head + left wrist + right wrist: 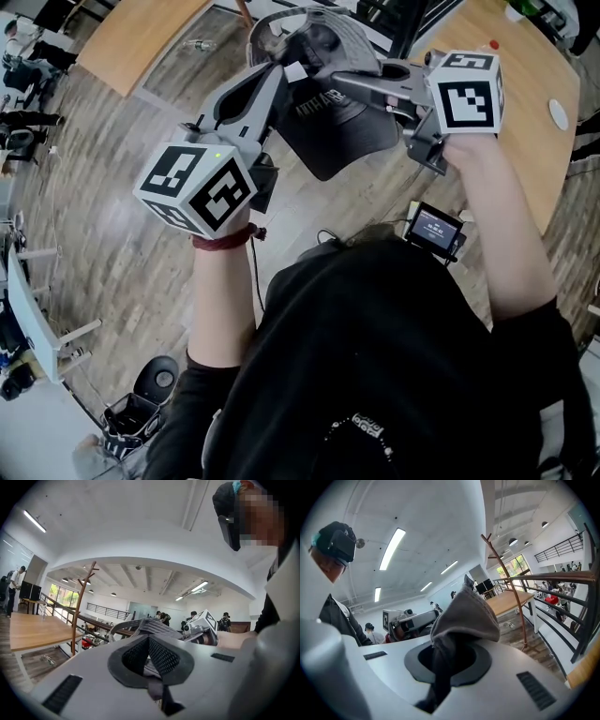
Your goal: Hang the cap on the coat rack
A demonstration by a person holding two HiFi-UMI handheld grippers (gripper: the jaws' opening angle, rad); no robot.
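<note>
In the head view I hold a cap (pixel 336 131) in the air between both grippers, its grey crown up and its dark brim hanging toward me. My left gripper (pixel 281 71) is shut on the crown's left edge, and grey fabric (pixel 151 663) is pinched between its pads. From the right, my right gripper (pixel 334 81) is shut on the cap, and a bunched grey fold (pixel 464 616) rises out of its jaws. The brown wooden coat rack (pixel 81 606) stands well ahead beside a table, and the right gripper view shows the coat rack (pixel 510 585) too.
A wooden table (pixel 141 37) lies ahead at the left and another table (pixel 525 103) at the right. A dark metal railing (pixel 562 595) runs close on the right. A small screen device (pixel 433 228) hangs at my waist. Several people stand in the background.
</note>
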